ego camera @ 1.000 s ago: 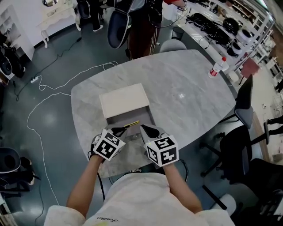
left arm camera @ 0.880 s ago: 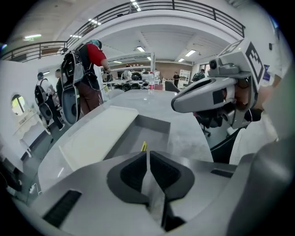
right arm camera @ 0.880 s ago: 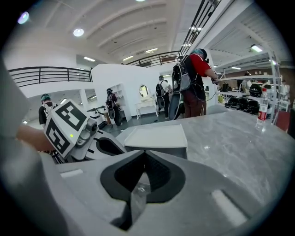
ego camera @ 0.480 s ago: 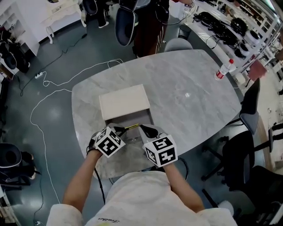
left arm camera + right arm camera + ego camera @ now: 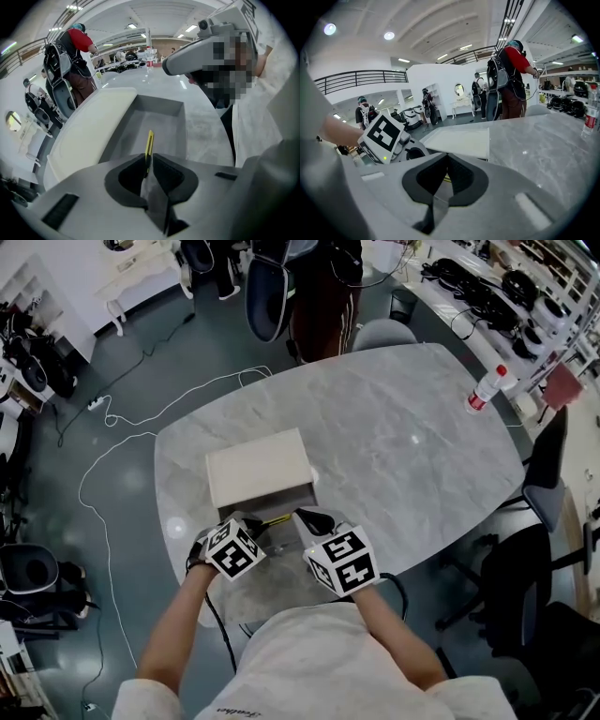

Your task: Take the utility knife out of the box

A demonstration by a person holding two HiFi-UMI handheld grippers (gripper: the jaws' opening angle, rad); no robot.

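Tabletop (image 5: 394,427) of grey marble filled my head view, with the box (image 5: 258,468) on its near left part, its pale lid toward the far side and its grey tray (image 5: 291,502) drawn out toward me. In my left gripper view, the left gripper (image 5: 149,157) was clenched on the utility knife (image 5: 149,143). The knife's yellow body stuck out past the tips and pointed along the tray (image 5: 159,117). I could not tell whether the knife touched the tray floor. From the head view, the left gripper (image 5: 259,521) sat at the tray's near edge, and the knife (image 5: 276,518) showed as a short yellow streak between it and the right gripper (image 5: 305,517), which was just beside it on the right. In its own view the right gripper (image 5: 446,157) had its jaws pressed together, with only a sliver of yellow behind the tips. A bottle (image 5: 487,390) stood well apart at the far right edge.
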